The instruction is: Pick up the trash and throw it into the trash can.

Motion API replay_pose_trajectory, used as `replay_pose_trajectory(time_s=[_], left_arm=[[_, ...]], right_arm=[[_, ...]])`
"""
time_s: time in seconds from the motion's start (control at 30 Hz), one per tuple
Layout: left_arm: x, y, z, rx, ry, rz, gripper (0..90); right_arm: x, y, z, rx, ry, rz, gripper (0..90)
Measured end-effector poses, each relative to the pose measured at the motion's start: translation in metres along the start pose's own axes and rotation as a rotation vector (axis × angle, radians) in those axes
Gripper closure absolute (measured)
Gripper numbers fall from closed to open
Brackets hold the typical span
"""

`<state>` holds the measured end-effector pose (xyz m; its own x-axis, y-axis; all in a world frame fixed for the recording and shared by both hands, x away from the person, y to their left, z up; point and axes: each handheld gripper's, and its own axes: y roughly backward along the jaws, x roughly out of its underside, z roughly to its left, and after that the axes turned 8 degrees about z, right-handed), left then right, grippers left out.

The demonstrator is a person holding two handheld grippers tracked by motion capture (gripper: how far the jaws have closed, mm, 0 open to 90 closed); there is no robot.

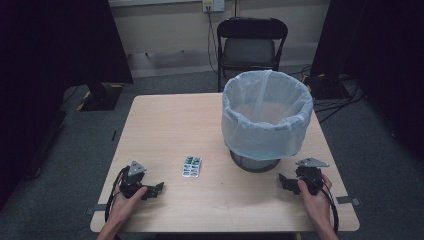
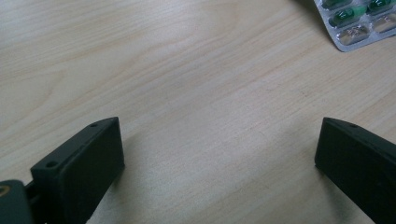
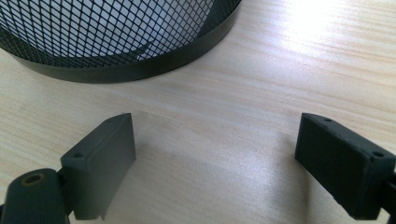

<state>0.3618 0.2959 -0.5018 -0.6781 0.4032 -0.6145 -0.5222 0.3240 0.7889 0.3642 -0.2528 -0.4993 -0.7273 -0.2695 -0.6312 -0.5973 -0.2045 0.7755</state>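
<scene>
A blister pack of green pills (image 1: pixel 192 166) lies flat on the wooden table (image 1: pixel 165 125), left of a black mesh bin lined with a pale blue bag (image 1: pixel 267 116). My left gripper (image 1: pixel 156 189) rests on the table near the front left, open, jaws wide apart with bare wood between them. In the left gripper view that gripper (image 2: pixel 219 154) faces the pack's corner (image 2: pixel 362 23) at the upper right. My right gripper (image 1: pixel 284 181) rests open at the front right. In the right gripper view it (image 3: pixel 217 154) stands just short of the bin's mesh base (image 3: pixel 116 42).
A black folding chair (image 1: pixel 250 45) stands behind the table's far edge. Dark curtains hang at both sides. Cables run over the grey floor at the right. Bare wood lies between the two grippers.
</scene>
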Motion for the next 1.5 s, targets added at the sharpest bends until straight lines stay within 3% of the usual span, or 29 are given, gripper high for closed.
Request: replay_pose_trajectory(time_s=[0.2, 0.27, 0.3, 0.37, 0.4, 0.47, 0.53, 0.63, 0.73, 0.83, 0.87, 0.93, 1.0, 1.03, 1.23, 1.4, 1.47, 1.5], left_arm=[[0.0, 0.002, 0.001, -0.01, -0.005, 0.0, 2.9], [-0.001, 0.003, 0.001, -0.009, 0.001, -0.02, 20.0], [-0.003, 0.006, 0.0, -0.014, 0.004, -0.018, 21.9], [-0.005, 0.006, -0.001, -0.01, 0.008, -0.023, 14.1], [-0.01, 0.01, -0.004, -0.012, 0.007, -0.04, 19.0], [-0.013, 0.011, -0.006, -0.005, 0.001, -0.051, 19.2], [-0.025, 0.017, -0.01, 0.05, 0.018, -0.096, 18.7], [-0.037, 0.02, -0.018, 0.038, -0.015, -0.125, 20.3], [-0.048, 0.021, -0.023, 0.072, -0.007, -0.151, 19.1], [-0.068, 0.016, -0.035, 0.088, -0.061, -0.14, 18.7], [-0.068, 0.016, -0.035, 0.088, -0.061, -0.14, 18.8], [-0.08, 0.01, -0.041, 0.127, -0.052, -0.151, 18.8], [-0.082, 0.008, -0.043, 0.131, -0.055, -0.143, 18.8], [-0.088, 0.003, -0.045, 0.139, -0.078, -0.116, 18.8], [-0.105, -0.022, -0.054, 0.195, -0.053, -0.08, 17.9], [-0.107, -0.039, -0.059, 0.194, -0.052, -0.039, 16.5], [-0.107, -0.047, -0.065, 0.157, -0.087, -0.009, 16.4], [-0.107, -0.047, -0.065, 0.157, -0.087, -0.009, 16.4]], right_arm=[[0.0, 0.0, 0.0, 0.0, 0.0, 0.0, 11.3], [0.0, 0.0, 0.0, 0.0, 0.0, 0.0, 11.3], [0.0, 0.0, 0.0, 0.0, 0.0, 0.0, 11.3], [0.0, 0.0, 0.0, 0.0, 0.0, 0.0, 11.3], [0.0, 0.0, 0.0, 0.0, 0.0, 0.0, 11.3], [0.0, 0.0, 0.0, 0.0, 0.0, 0.0, 11.3], [0.0, 0.0, 0.0, 0.0, 0.0, 0.0, 11.3], [0.0, 0.0, 0.0, 0.0, 0.0, 0.0, 11.3], [0.0, 0.0, 0.0, 0.0, 0.0, 0.0, 11.3], [0.0, 0.0, 0.0, 0.0, 0.0, 0.0, 11.3], [0.0, 0.0, 0.0, 0.0, 0.0, 0.0, 11.3], [0.0, 0.0, 0.0, 0.0, 0.001, 0.0, 11.3], [0.0, 0.0, 0.0, 0.0, 0.0, 0.0, 11.3], [0.0, 0.0, 0.0, 0.0, 0.0, 0.0, 11.3], [0.0, 0.0, 0.0, 0.0, 0.0, 0.0, 11.3], [0.0, 0.0, 0.0, 0.0, 0.0, 0.0, 11.3], [0.0, 0.0, 0.0, 0.0, 0.0, 0.0, 11.3], [0.0, 0.0, 0.0, 0.0, 0.0, 0.0, 11.3]])
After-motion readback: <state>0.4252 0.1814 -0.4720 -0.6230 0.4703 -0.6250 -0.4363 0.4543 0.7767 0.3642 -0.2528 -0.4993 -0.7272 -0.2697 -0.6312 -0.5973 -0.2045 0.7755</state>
